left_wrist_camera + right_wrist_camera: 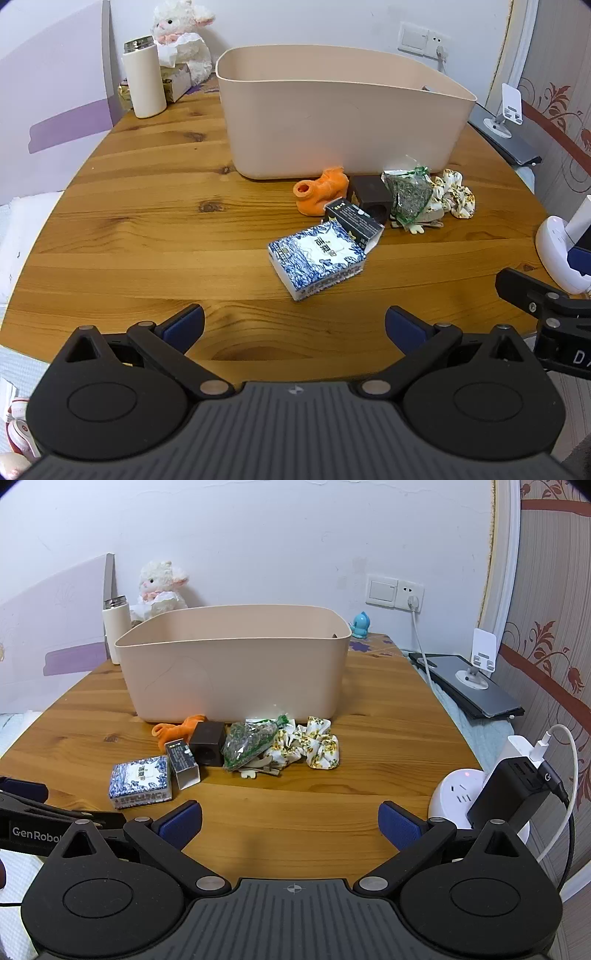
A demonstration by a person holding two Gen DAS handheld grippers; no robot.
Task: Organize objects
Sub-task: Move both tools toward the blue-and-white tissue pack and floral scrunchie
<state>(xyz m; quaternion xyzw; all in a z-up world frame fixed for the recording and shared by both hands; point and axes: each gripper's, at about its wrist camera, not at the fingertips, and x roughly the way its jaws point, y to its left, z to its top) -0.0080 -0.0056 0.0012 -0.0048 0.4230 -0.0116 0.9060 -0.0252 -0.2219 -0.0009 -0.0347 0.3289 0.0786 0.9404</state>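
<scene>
A beige plastic bin (332, 122) (236, 668) stands on the wooden table (147, 229). In front of it lie a blue-and-white tissue pack (317, 260) (140, 781), a small black carton (352, 219) (181, 762), an orange toy (321, 190) (177, 731), a dark brown block (371, 192) (207, 743), a green-filled clear bag (408, 195) (249, 744) and a floral scrunchie (452, 194) (314, 746). My left gripper (294, 325) is open and empty, just short of the tissue pack. My right gripper (290, 819) is open and empty, near the table's front edge.
A cream flask (144, 79) (115, 629), a plush lamb (181, 40) (160, 587) and a tissue box (177, 81) stand at the back left. A white power hub with a black charger (498, 797) sits at the right edge. A phone stand (476, 664) rests on a dark slab.
</scene>
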